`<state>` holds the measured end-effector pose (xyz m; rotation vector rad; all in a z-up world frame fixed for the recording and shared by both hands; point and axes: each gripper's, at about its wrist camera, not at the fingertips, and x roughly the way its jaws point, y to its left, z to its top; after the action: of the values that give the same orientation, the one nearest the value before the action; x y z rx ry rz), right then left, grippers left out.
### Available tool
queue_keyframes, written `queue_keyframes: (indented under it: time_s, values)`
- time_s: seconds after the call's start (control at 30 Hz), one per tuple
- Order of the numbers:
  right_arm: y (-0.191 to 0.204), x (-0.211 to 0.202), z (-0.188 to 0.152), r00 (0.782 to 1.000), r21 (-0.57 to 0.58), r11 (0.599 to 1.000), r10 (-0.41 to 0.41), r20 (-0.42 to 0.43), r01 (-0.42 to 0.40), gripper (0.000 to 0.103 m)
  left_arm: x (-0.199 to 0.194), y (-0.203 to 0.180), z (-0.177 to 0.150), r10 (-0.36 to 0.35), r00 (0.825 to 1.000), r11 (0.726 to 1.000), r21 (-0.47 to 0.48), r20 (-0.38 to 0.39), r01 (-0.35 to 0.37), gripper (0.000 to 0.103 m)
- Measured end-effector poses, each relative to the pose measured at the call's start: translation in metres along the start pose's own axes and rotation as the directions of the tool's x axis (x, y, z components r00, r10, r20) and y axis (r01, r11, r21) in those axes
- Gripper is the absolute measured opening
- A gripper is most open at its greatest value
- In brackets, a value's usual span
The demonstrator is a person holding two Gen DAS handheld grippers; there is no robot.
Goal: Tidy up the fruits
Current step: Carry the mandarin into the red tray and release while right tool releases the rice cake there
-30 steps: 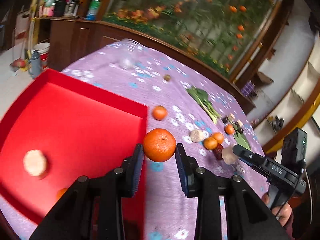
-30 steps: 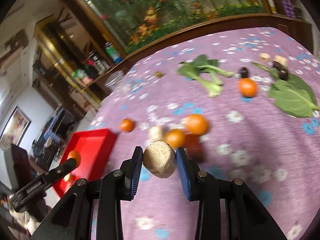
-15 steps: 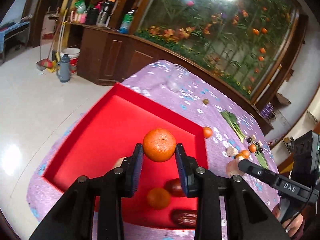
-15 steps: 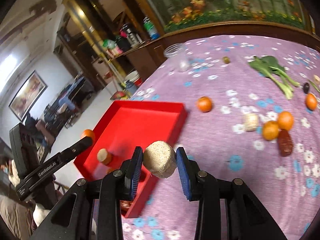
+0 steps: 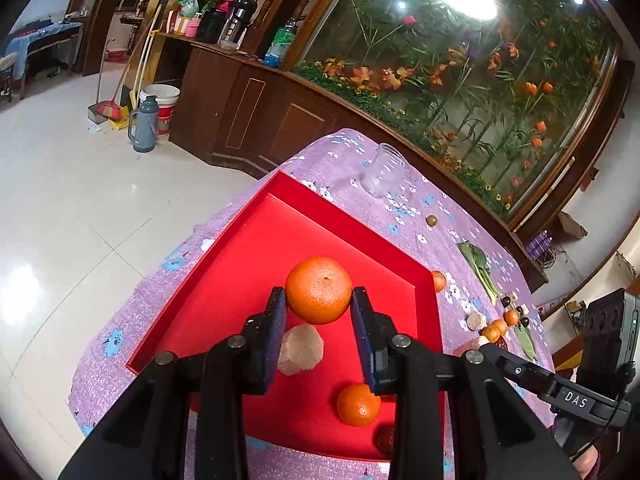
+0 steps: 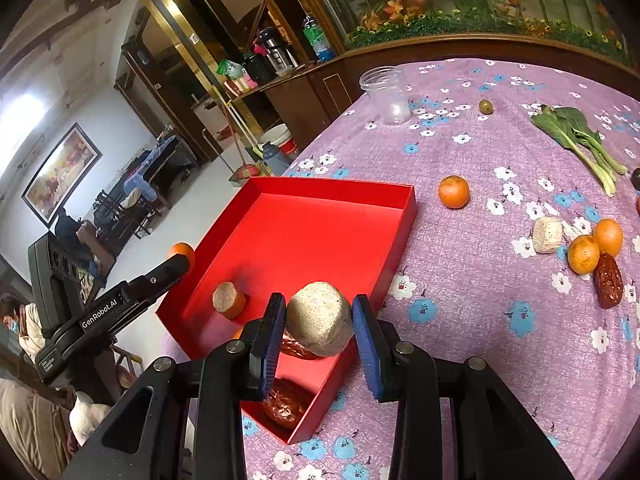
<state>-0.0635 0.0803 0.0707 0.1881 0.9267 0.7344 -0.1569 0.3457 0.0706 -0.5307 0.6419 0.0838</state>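
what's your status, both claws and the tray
Left claw shut on orange, over red tray. Right claw shut on beige chunk, at tray edge. Nothing blocking.

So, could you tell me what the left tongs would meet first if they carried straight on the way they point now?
Probably the bare floor of the red tray: the left tongs, shut on an orange, aim down into it, though depth is uncertain.
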Motion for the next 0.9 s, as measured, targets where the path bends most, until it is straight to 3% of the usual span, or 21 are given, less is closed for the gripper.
queue_keyframes:
  time_s: [0.9]
  values:
    - [0.024, 0.090, 0.013, 0.993, -0.055, 0.998, -0.014, -0.118, 0.007, 0.039, 0.051, 0.006, 0.022, 0.057, 0.994, 0.998, 0.018, -0.091, -0.055, 0.032]
